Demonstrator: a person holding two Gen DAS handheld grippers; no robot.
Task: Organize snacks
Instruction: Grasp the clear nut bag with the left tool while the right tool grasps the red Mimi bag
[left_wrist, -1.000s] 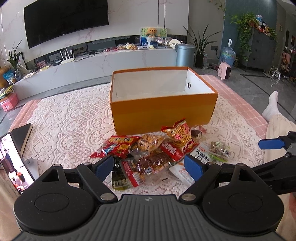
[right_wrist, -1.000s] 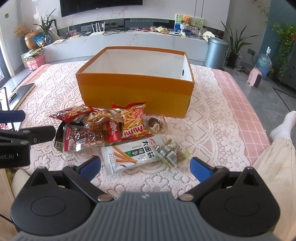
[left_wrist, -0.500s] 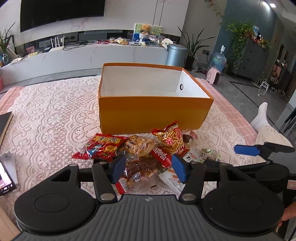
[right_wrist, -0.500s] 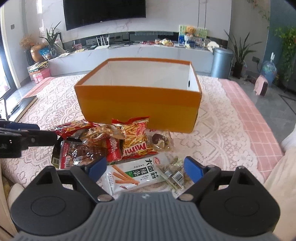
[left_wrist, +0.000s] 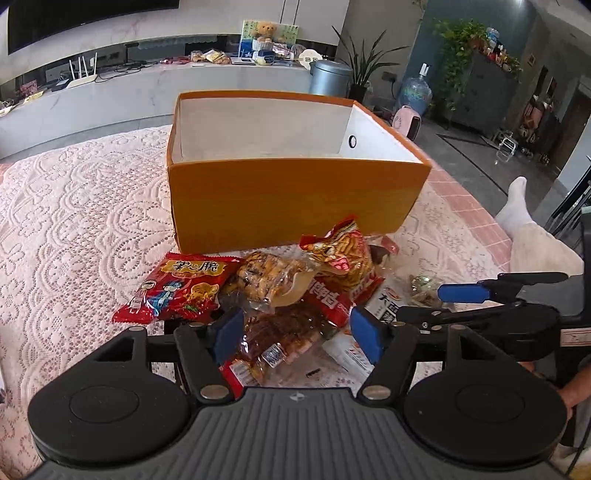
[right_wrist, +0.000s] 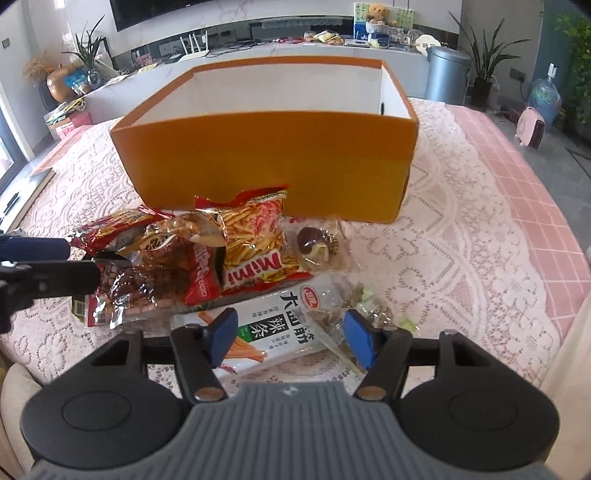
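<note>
Snacks sit piled on the lace cloth (right_wrist: 461, 258) just in front of the orange box (right_wrist: 269, 155), which is open on top w/ white inside walls. Left gripper (left_wrist: 297, 330) hangs over the clear pack of brown snacks (left_wrist: 284, 332) near the box's front wall; jaws fairly wide & opening, pack betw. them, pads not pressing. Right gripper (right_wrist: 290, 338) hovers over the white spicy-strip pack (right_wrist: 273, 325), further out from the box than the Mimi fries bag (right_wrist: 258, 240); jaws mid-width & closing, pack betw. them, no pad contact seen. Red cartoon bag (left_wrist: 177, 288) lies by the box's left front corner.
</note>
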